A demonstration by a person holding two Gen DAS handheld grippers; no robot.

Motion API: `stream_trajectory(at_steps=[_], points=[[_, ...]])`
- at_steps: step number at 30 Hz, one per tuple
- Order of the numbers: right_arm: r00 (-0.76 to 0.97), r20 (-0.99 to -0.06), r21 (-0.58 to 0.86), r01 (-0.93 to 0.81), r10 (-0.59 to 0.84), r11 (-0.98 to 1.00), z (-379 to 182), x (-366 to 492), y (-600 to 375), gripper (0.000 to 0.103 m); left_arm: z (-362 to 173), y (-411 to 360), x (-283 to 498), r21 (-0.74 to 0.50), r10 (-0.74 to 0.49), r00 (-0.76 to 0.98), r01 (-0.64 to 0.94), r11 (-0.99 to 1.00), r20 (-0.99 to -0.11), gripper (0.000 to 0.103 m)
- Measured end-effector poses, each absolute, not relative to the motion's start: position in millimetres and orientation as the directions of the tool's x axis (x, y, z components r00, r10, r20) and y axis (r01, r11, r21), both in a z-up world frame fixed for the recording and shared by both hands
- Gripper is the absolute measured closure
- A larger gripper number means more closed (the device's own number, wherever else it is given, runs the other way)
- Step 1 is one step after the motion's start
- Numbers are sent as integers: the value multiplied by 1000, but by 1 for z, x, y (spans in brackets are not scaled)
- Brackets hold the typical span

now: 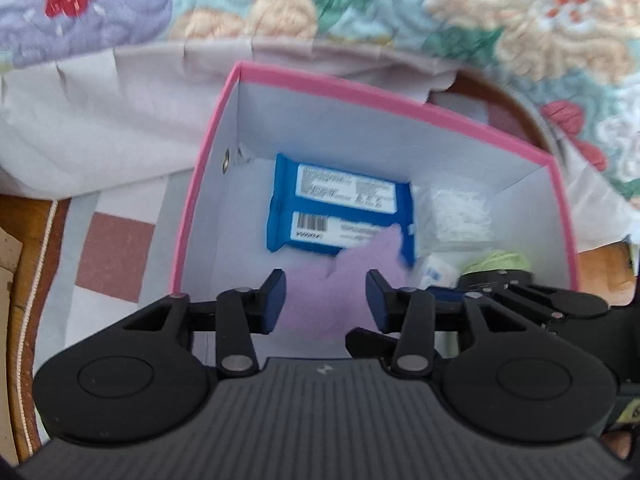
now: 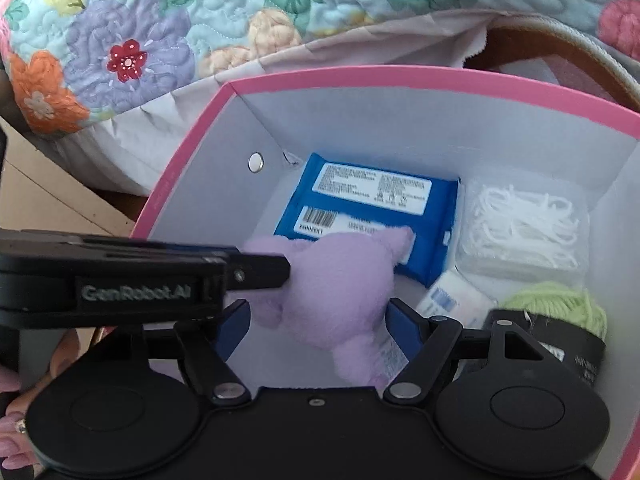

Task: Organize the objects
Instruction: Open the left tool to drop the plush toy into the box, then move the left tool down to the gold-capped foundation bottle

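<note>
A pink-rimmed box [image 1: 208, 148] [image 2: 188, 148] with white inner walls holds a blue wipes pack [image 1: 340, 208] [image 2: 372, 208], a clear pack of white strings [image 1: 460, 216] [image 2: 524, 224], a small white-blue packet [image 2: 452, 300] and green yarn [image 1: 500, 260] [image 2: 560, 304]. A lilac plush toy [image 1: 344, 280] [image 2: 336, 292] lies in the box between both grippers' fingers. My left gripper [image 1: 326, 300] is open over it; it also shows in the right wrist view [image 2: 260, 272] touching the plush. My right gripper [image 2: 316, 328] is open around the plush.
The box sits on a pale cloth [image 1: 100, 128] over a wooden surface [image 1: 24, 220]. A floral quilt [image 1: 360, 8] [image 2: 160, 40] lies behind. A cardboard piece [image 2: 48, 200] lies at left.
</note>
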State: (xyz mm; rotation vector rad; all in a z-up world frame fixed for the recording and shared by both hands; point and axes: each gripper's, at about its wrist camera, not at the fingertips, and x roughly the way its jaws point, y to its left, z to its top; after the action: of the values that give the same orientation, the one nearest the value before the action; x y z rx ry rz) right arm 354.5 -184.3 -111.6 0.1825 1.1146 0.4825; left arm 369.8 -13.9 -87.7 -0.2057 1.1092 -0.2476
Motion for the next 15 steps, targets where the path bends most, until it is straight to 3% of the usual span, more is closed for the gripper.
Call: stream_trajectory(at_steps=[8, 15], points=[[406, -762, 385, -340, 503, 858, -63, 312, -200, 23, -31, -10, 335, -254, -302, 433, 165, 953, -849, 55], [466, -722, 294, -461, 511, 837, 2, 253, -192, 23, 13, -3, 293, -232, -306, 414, 220, 947, -857, 54]])
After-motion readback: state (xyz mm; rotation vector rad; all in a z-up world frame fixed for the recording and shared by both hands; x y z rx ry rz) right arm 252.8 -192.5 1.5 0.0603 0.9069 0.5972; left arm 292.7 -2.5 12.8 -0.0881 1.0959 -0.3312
